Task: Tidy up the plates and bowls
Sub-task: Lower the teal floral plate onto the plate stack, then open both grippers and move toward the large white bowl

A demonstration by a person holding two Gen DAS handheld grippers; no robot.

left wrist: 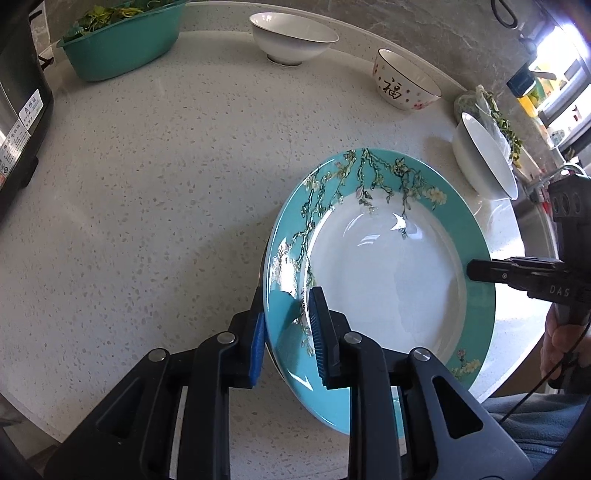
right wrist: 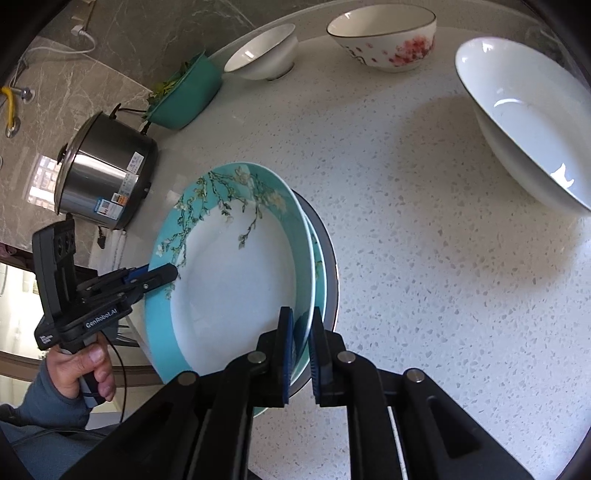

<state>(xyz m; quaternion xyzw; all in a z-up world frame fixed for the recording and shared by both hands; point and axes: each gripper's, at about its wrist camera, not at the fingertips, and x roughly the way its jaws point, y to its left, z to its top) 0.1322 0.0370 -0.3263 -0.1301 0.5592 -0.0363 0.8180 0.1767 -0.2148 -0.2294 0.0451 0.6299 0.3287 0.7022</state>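
The speckled tabletop (left wrist: 155,206) carries a teal blossom plate (left wrist: 384,280) tilted above a second plate (right wrist: 320,266); beyond it stand a wide white bowl (right wrist: 524,122), a flowered bowl (left wrist: 402,79) and a plain white bowl (left wrist: 291,35). Left tongs (left wrist: 286,339) and right tongs (right wrist: 300,350) are both clamped on the blossom plate's rim

"福" in dark strokes on the side of the small white ceramic bowl with pink blossoms (left wrist: 402,79). "DAS" on the black body of my right gripper (left wrist: 476,271). "GenRobot.AI" in white on my left gripper (right wrist: 162,275). Steel rice cooker (right wrist: 107,171) stickers: print too small to read.
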